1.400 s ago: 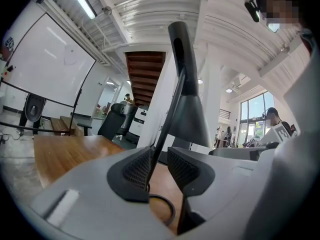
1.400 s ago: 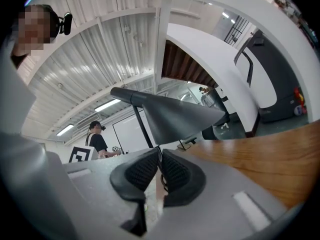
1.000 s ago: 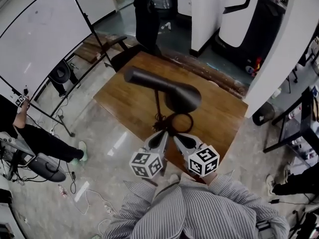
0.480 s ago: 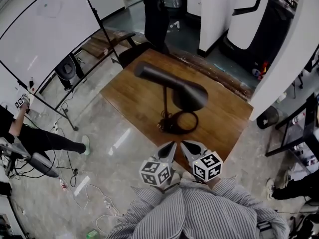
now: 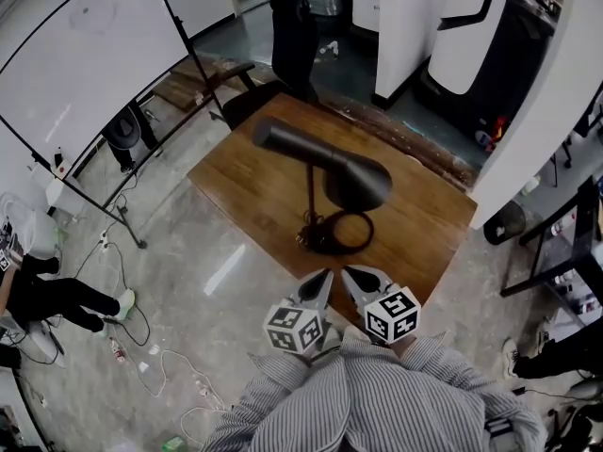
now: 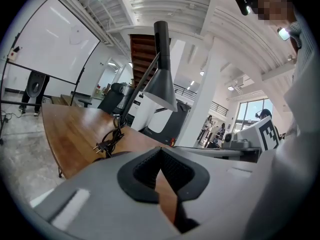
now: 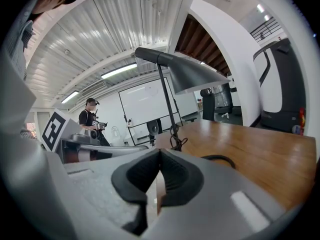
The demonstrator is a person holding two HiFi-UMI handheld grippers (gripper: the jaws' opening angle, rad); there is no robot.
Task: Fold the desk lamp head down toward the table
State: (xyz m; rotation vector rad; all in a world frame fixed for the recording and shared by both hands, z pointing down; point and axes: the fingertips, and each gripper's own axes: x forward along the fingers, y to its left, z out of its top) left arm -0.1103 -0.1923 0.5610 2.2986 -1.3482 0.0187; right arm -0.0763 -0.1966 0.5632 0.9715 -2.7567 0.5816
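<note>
A dark desk lamp stands on the wooden table (image 5: 245,182). Its long cone-shaped head (image 5: 330,163) lies roughly level atop a thin stem (image 5: 311,196), above a ring base (image 5: 341,234) with a bundled cord and plug (image 6: 106,143). Both grippers hover side by side at the table's near edge, short of the base and touching nothing. My left gripper (image 5: 325,273) is shut and empty, as is my right gripper (image 5: 347,271). From the left gripper (image 6: 161,151) the lamp head (image 6: 161,84) rises ahead; from the right gripper (image 7: 159,154) the head (image 7: 187,71) looms above.
A whiteboard on a stand (image 5: 85,73) stands left of the table. A black office chair (image 5: 287,40) sits at the far side. A person (image 5: 38,290) and loose cables (image 5: 179,365) are on the floor at left. A white pillar (image 5: 410,26) stands behind.
Both grippers drew back from the lamp's base toward the table's near edge, then stayed still. The person at left shifted farther out of view.
</note>
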